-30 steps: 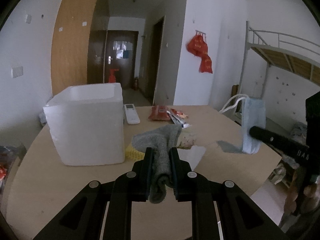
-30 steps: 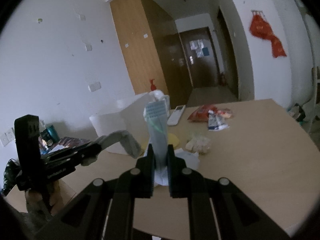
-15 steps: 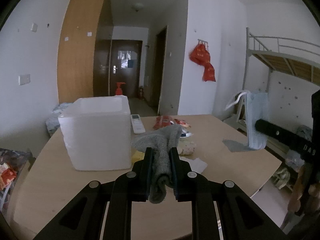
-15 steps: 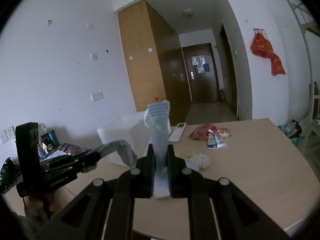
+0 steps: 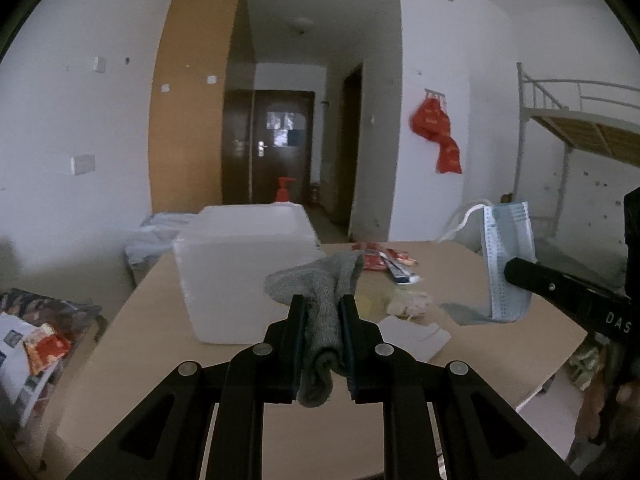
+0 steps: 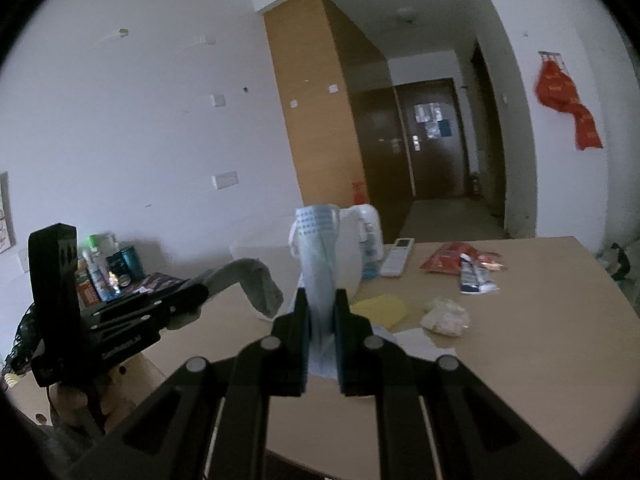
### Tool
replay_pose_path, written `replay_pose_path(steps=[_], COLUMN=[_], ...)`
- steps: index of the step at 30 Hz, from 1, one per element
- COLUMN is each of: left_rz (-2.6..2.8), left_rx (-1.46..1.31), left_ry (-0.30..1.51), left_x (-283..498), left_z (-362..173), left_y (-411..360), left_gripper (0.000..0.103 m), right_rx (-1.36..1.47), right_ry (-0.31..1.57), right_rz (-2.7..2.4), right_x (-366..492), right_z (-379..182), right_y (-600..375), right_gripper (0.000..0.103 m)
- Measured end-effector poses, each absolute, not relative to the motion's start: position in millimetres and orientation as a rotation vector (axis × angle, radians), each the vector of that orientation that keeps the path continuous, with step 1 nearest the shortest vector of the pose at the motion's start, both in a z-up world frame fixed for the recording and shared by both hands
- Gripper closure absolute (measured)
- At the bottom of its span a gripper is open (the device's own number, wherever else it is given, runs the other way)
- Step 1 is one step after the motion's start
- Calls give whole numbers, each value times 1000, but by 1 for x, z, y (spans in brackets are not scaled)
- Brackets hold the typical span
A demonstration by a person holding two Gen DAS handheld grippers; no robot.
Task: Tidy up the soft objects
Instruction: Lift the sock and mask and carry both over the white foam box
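Observation:
My left gripper (image 5: 322,304) is shut on a grey sock (image 5: 320,292) and holds it in the air above the near part of the wooden table (image 5: 160,344). The sock also shows in the right wrist view (image 6: 256,280). My right gripper (image 6: 321,300) is shut on a blue face mask (image 6: 318,256), held upright above the table; the mask shows at the right of the left wrist view (image 5: 506,264). A white foam box (image 5: 244,272), open at the top, stands on the table just beyond and left of the sock.
On the table lie a yellow sponge (image 6: 380,308), a crumpled tissue (image 6: 444,316), white paper (image 5: 412,336), a remote (image 6: 398,256), red snack packets (image 6: 452,254) and a tube (image 6: 474,278). A bunk bed (image 5: 580,128) stands at the right. Bottles (image 6: 100,264) crowd a low shelf at the left.
Both grippers have risen and drawn back from the table with the sock and the mask in them. The box and table items now look lower and farther.

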State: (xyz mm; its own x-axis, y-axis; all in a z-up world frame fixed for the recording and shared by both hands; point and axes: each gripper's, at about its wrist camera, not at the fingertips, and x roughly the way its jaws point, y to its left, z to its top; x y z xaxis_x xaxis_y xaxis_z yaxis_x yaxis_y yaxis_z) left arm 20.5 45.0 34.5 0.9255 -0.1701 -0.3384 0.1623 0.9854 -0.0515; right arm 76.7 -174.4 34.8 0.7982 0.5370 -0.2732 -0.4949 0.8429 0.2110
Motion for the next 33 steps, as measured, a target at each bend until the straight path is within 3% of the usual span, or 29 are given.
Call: replay_pose_path(steps=[18, 33], left_rz=[-65, -48], left_rx=[-46, -59], left_ry=[335, 344], left_x=[-1, 37], left_z=[37, 62], left_y=[80, 85], left_gripper=[85, 85], right_rx=[104, 99], right_ry=[336, 353], right_rz=[697, 715], right_x=[75, 110], right_z=[39, 56], right_y=[-122, -110], right_gripper=[89, 89])
